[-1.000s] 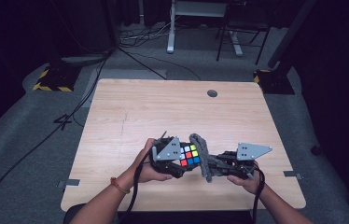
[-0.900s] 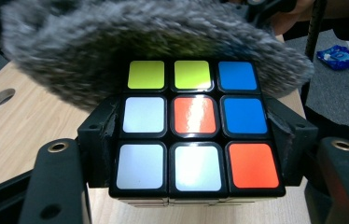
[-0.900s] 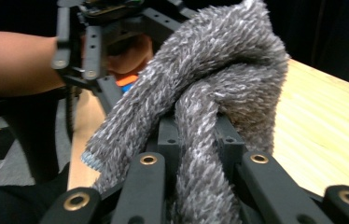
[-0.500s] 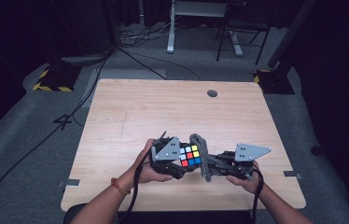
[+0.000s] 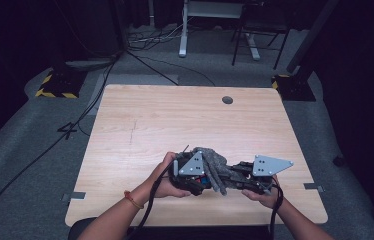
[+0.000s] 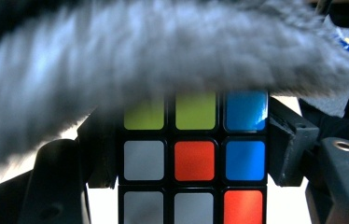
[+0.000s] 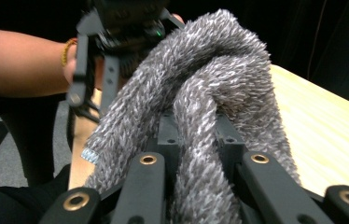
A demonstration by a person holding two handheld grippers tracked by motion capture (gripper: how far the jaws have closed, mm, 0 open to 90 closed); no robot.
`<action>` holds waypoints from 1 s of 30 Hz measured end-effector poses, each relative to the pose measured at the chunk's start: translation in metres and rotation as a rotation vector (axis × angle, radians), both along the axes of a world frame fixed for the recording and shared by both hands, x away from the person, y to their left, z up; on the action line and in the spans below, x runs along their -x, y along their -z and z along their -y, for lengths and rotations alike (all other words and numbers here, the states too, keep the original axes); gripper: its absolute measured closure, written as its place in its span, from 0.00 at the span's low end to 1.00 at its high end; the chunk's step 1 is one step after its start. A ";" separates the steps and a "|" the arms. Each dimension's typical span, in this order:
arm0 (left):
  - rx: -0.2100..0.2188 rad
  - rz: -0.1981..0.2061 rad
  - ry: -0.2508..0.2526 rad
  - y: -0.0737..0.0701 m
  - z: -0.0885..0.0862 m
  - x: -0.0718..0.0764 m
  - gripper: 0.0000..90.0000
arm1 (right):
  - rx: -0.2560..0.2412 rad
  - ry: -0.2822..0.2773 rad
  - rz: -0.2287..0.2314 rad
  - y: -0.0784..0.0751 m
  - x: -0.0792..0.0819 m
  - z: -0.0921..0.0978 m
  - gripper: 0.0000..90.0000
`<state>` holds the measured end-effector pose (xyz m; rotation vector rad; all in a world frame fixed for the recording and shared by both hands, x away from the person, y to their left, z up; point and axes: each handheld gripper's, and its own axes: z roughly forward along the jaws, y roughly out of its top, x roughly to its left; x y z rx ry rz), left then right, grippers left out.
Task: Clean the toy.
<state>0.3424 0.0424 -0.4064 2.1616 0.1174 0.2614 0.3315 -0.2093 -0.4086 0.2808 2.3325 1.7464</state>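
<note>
I hold the cube (image 6: 193,161) in my left gripper (image 5: 193,175), near the front edge of the table (image 5: 140,125), and its jaws press on the two sides of the cube so that one coloured face looks toward the camera and cannot turn. I keep it lifted a little and close to me, because the other tool must reach it from the side. My right gripper (image 5: 245,176) pinches a grey fuzzy cloth (image 7: 210,93) between its jaws (it looks like a soft glove or sock, I cannot tell which), and the cloth folds over the jaw tips, so the soft part meets the cube and not the hard plastic. In the left gripper view the cloth lies across the top row of the cube and hides part of it. I judge that I wipe the cube with it, and therefore one tool stays firm as a clamp while the other carries the cloth.
</note>
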 end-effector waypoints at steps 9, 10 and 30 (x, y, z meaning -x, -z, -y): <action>0.070 0.020 -0.026 -0.014 -0.018 0.000 0.37 | 0.084 0.041 -0.065 0.018 -0.014 0.010 0.86; 0.081 0.027 -0.032 -0.016 -0.020 0.000 0.37 | 0.100 0.047 -0.074 0.021 -0.016 0.011 0.86; -0.065 0.032 -0.006 0.005 0.003 0.004 0.37 | 0.061 -0.025 -0.024 0.007 -0.001 0.000 0.86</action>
